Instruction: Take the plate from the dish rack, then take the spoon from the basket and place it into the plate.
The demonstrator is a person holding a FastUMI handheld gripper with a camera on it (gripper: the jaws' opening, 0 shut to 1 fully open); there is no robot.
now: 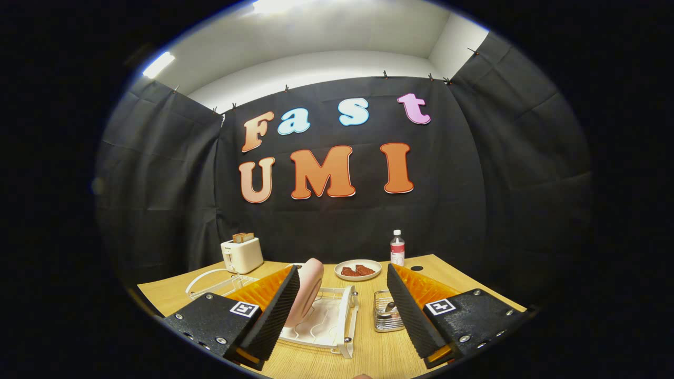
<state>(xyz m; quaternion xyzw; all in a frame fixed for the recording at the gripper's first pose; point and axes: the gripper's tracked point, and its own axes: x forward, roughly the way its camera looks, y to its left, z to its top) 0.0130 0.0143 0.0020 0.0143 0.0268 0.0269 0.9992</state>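
The gripper (343,310) hangs above the near edge of the table (463,284) with its fingers spread wide and nothing between the pads. A pink plate (306,292) stands on edge in the white rack (337,321), just ahead of the left finger (274,316) and partly hidden behind it. The rack lies between the two fingers, nearer the left one. To its right, close against the right finger (410,316), sits a small wire basket (387,316); a dark handle shows inside it, which may be the spoon, though it is too small to tell.

Beyond the rack, toward the table's far edge, a shallow dish (358,269) holds reddish-brown pieces. A bottle (397,248) with a white cap stands upright just right of the dish. At the far left corner is a cream toaster (241,255) with toast in its slots, and a white wire frame (210,284) lies on the table near it, behind the left finger.

The table is light wood. Black cloth (500,184) closes the booth on three sides, with a pale wall and ceiling lights above.
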